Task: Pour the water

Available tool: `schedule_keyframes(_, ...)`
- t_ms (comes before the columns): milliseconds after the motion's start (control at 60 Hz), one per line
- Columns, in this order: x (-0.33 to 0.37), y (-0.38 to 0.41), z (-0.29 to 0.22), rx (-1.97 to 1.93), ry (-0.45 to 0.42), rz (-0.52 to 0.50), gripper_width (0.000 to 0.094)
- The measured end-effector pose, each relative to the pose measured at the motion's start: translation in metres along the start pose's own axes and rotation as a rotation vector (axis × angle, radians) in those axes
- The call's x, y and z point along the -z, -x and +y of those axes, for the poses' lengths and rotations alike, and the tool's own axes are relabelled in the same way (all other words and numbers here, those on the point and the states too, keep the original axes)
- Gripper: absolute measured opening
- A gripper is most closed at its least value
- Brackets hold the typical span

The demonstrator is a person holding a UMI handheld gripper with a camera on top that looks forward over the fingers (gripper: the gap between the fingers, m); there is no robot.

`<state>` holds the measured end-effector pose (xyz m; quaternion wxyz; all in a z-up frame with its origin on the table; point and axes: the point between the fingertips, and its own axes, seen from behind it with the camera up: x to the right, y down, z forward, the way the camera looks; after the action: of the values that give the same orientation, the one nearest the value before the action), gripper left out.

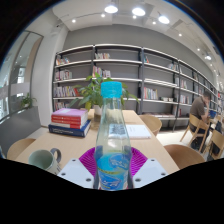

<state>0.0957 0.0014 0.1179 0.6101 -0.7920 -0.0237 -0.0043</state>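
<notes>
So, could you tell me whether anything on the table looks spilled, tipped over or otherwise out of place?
Nothing stands out. The water bottle stands upright with its cap on, between the pads of the hand-held gripper. The stack of books lies flat on the table, and the cup is upright. No spill shows.

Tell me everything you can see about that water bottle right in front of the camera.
The water bottle is clear plastic with a light blue cap and a bluish label around its lower body. It stands upright, close to the camera, in front of a white tray on a wooden table. Pink pads show at either side of its base. Its contents cannot be made out.
</notes>
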Motion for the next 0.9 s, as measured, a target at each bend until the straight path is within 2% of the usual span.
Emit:
schedule_keyframes(100,-0.01,-0.007,0.032,-0.031,0.038,0.016,0.0392)
schedule_keyframes(117,-0.009,-0.008,0.024,-0.051,-0.002,0.014,0.0398)
schedule_keyframes(283,-0.005,-0.009,0.029,-0.056,-0.028,0.02,0.0405)
schedule_keyframes(417,-0.009,-0.009,0.03,-0.074,-0.011,0.027,0.0538)
schedule_keyframes(450,-0.008,-0.01,0.035,-0.085,0.015,0.033,0.0577)
schedule_keyframes(550,0.005,-0.018,0.055,-0.122,0.099,0.096,0.0769)
schedule_keyframes(583,0.017,-0.02,0.063,-0.123,0.124,0.108,0.0799)
schedule_keyframes(783,0.088,0.012,0.105,-0.093,0.265,0.11,0.0803)
schedule_keyframes(900,0.132,0.051,0.108,-0.104,0.329,0.093,0.0808)
